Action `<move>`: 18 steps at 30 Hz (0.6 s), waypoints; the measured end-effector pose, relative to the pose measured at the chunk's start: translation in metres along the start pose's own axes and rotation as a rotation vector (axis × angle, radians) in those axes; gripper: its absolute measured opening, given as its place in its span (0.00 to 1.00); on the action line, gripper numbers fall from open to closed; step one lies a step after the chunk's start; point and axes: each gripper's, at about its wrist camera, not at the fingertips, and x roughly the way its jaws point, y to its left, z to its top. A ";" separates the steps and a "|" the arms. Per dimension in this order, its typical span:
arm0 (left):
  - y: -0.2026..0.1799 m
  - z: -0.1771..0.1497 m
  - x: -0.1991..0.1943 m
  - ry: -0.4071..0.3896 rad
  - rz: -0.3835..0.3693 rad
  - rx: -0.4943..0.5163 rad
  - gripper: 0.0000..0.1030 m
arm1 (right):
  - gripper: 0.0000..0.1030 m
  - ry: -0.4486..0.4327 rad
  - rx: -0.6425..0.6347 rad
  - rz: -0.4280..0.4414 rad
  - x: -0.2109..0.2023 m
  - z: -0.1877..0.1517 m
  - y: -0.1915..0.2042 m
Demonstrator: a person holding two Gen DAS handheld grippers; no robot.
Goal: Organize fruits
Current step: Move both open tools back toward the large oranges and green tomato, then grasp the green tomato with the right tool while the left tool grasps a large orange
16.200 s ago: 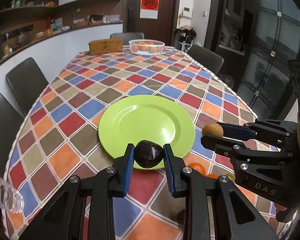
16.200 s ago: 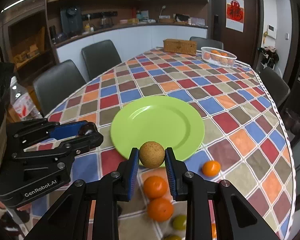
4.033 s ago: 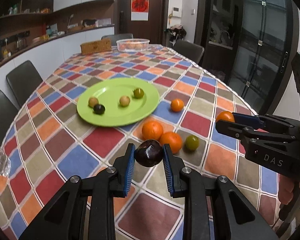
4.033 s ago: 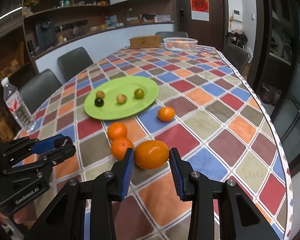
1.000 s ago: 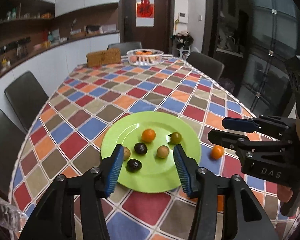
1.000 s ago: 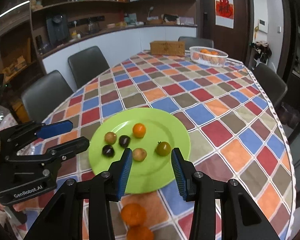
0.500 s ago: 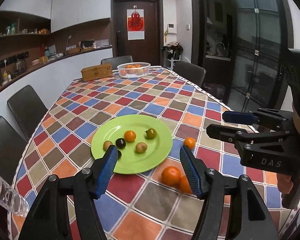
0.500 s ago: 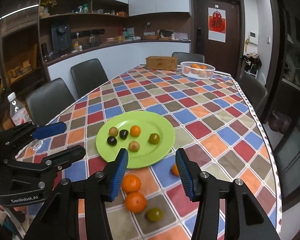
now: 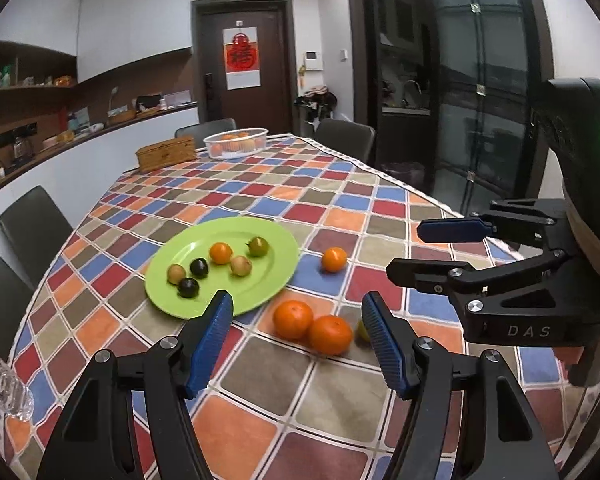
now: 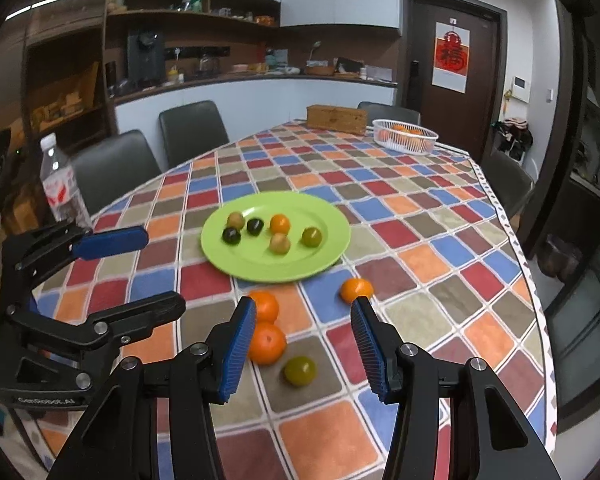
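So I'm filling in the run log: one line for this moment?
left gripper: open, empty | right gripper: open, empty | green plate: six small fruits | tablecloth: three oranges, one green fruit loose

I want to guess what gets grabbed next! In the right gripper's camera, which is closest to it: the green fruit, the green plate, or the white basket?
1. Green fruit: between the right gripper's open jaws.
2. Green plate: mid-table.
3. White basket: far end.
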 end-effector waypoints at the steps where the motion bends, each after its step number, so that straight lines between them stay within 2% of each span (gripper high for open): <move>1: -0.002 -0.003 0.002 0.004 -0.006 0.009 0.64 | 0.49 0.006 -0.004 0.000 0.001 -0.002 0.000; 9: -0.013 -0.017 0.024 0.052 -0.039 0.091 0.63 | 0.49 0.054 -0.067 0.006 0.014 -0.022 0.000; 14: -0.018 -0.025 0.039 0.082 -0.052 0.153 0.56 | 0.49 0.088 -0.105 0.019 0.025 -0.031 0.001; 18: -0.023 -0.031 0.049 0.114 -0.077 0.202 0.54 | 0.49 0.123 -0.123 0.033 0.036 -0.037 -0.001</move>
